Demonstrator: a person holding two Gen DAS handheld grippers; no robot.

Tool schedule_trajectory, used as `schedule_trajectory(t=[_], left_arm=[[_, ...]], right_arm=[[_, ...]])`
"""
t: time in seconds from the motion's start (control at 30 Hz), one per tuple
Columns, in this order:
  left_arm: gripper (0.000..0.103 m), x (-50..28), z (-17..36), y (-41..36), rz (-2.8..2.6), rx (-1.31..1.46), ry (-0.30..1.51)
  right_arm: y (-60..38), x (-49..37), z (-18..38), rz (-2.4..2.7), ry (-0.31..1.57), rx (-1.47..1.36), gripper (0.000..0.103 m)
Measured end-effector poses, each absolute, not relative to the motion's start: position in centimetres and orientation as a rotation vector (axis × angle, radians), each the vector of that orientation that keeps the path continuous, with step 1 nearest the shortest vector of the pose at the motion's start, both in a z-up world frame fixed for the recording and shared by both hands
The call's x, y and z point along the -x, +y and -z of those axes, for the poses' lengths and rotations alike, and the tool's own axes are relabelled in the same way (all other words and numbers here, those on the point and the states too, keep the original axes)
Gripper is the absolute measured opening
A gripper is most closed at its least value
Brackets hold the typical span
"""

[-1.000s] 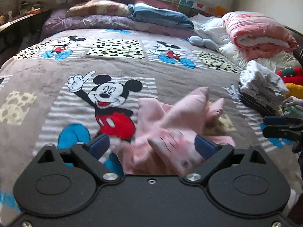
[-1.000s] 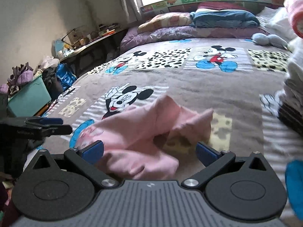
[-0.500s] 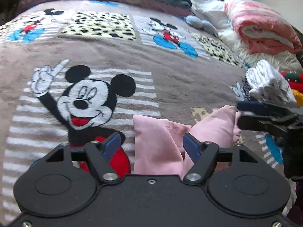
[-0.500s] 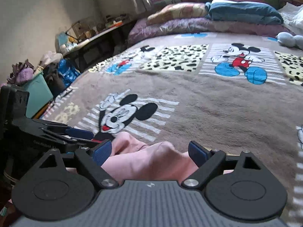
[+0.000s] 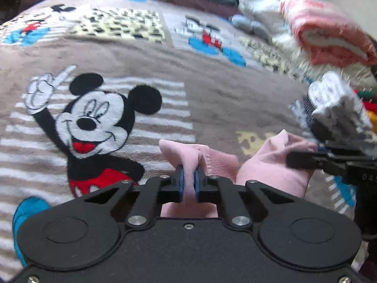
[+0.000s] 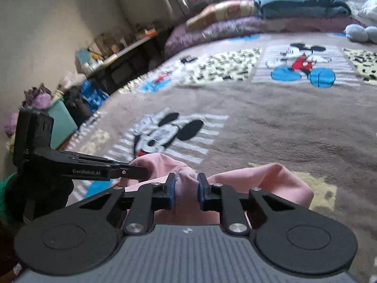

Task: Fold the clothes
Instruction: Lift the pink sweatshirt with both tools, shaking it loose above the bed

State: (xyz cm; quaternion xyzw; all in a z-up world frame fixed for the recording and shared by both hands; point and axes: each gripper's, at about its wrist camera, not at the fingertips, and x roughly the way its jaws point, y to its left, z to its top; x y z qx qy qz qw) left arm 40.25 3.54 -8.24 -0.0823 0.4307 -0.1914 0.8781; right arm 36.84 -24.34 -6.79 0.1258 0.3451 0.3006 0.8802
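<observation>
Left gripper (image 5: 187, 184) and right gripper (image 6: 186, 192) each pinch a bunched edge of the pink garment (image 5: 271, 165) at the bed's (image 5: 212, 99) near side, so both should draw apart evenly to spread it flat before folding.

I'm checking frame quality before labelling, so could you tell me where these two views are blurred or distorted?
Left wrist view: the pink garment in the left hand-held gripper is sharp, the far bedding smeared. Right wrist view: the blanket is motion-blurred, the right hand-held gripper crisp, the window overexposed. Both show fisheye curvature.
</observation>
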Motion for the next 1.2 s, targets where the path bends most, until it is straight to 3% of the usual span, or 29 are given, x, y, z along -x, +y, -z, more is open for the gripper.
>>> schedule_trajectory(t=[0.27,0.53,0.83,1.2], left_arm=[[0.006,-30.7,4.0,5.4,0.373,0.239,0.737],[0.006,-19.8,3.8,7.3,0.299,0.322,0.657],[0.006,-11.4,5.9,10.7,0.186,0.441,0.649],[0.008,-10.3,11.1,15.7,0.008,0.568,0.768]], right_arm=[[-24.2,-28.3,3.1,-0.665,0.595,-0.198,0.020],[-23.4,-18.6,1.8,-0.684,0.515,-0.086,0.020],[-24.2,-11.9,4.2,-0.630,0.546,-0.013,0.020],[-24.5,-11.3,10.7,-0.460,0.697,0.057,0.023]])
